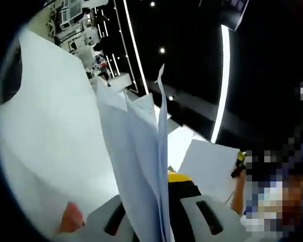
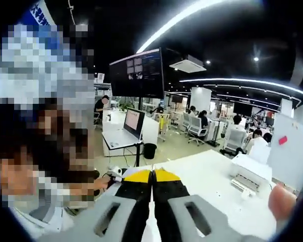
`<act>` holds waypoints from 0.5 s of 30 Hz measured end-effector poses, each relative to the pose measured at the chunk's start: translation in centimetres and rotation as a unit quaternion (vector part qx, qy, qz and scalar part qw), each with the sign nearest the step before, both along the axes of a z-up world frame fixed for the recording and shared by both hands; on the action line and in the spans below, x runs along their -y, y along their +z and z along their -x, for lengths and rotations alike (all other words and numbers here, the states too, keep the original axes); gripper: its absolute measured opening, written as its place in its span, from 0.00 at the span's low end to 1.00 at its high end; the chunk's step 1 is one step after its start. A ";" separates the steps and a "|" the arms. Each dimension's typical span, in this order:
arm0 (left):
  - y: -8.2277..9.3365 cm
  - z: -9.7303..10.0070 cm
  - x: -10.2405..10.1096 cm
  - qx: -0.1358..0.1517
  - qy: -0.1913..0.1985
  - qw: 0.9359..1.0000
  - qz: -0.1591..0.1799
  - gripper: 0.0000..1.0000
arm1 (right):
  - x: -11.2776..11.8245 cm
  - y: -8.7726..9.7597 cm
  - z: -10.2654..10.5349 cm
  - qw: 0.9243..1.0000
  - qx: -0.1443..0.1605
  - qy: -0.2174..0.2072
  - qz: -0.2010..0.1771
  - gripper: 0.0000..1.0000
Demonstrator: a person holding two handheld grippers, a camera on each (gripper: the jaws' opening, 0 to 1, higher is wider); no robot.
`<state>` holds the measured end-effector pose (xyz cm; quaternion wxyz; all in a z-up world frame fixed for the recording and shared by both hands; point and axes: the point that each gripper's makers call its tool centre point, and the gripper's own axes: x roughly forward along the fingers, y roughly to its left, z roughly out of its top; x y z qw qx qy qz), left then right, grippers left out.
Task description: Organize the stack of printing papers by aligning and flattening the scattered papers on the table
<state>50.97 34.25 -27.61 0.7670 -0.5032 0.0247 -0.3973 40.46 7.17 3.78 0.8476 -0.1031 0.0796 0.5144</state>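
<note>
**Left tool pinches the papers upright; right tool closed and empty**

The left tool (image 1: 161,201) is clamped on a sheaf of papers (image 1: 141,166) that stands on edge between its jaws, lifted above the table (image 1: 217,161). A fingertip (image 1: 70,218) shows beside it. The right tool (image 2: 152,177) has its yellow-tipped jaws pressed together, holding nothing, over the white table (image 2: 206,176).

The left gripper (image 1: 159,212) is showing pale grey jaw arms with dark oblong slots, black inner fingers and a yellow tip. The right gripper (image 2: 152,177) is wearing the same pale grey arms with slots, its black fingers (image 2: 136,194) ending in yellow tips.
</note>
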 end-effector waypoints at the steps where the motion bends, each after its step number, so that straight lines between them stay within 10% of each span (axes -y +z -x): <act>1: 0.0 0.0 0.0 0.001 -0.001 1.000 0.001 0.06 | -0.2 0.0 0.8 1.000 -0.005 0.004 0.005 0.00; 8: 0.2 0.2 0.3 0.007 -0.006 1.000 0.001 0.06 | -2.1 -0.7 5.7 0.997 -0.029 0.051 0.055 0.00; 15: 0.2 -0.1 -0.1 0.007 -0.005 1.000 0.001 0.06 | -6.2 -6.2 2.7 0.988 -0.106 0.082 0.078 0.00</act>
